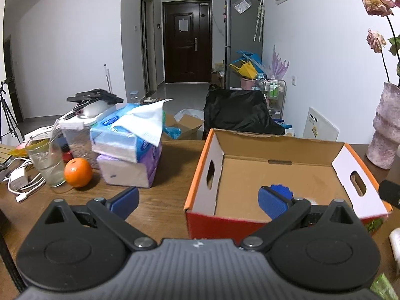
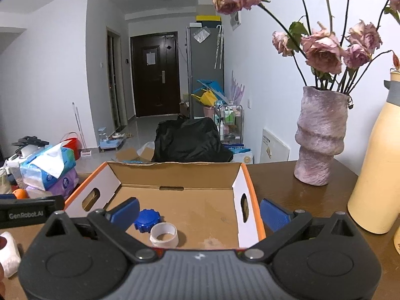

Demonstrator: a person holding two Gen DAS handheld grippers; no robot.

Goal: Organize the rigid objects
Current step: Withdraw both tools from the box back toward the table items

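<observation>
1. Closest to me, the left gripper (image 1: 198, 201) hangs over the near-left corner of the cardboard box (image 1: 250, 137) with its jaws spread wide and nothing between them. Its left finger is out over the bare wooden table (image 1: 165, 175), and its right finger reaches in over the box's near wall.
2. The right gripper (image 2: 200, 212) hovers at the near edge of the same box, also fully released and empty. Its left finger is above the box floor, and its right finger hangs outside the orange-edged right wall.
3. Inside the box, a blue ridged cap (image 2: 147, 220) lies on the floor near the front, just beside the right gripper's left finger. A white tape roll (image 2: 164, 235) sits touching it on its near right side. From the left wrist view the cap shows just behind the left gripper's right finger, partly hidden by it.
4. To the left of the box on the table sit an orange (image 1: 78, 172), a drinking glass (image 1: 46, 161) and a stack of tissue packs (image 1: 127, 145).
5. To the right stand a cream bottle (image 2: 375, 175), close by, and a pink vase (image 2: 320, 137) of dried roses behind it.
6. Farther off, past the table, a black bag (image 2: 190, 142) sits on the floor, and a dark door (image 2: 156, 75) closes the hallway.
</observation>
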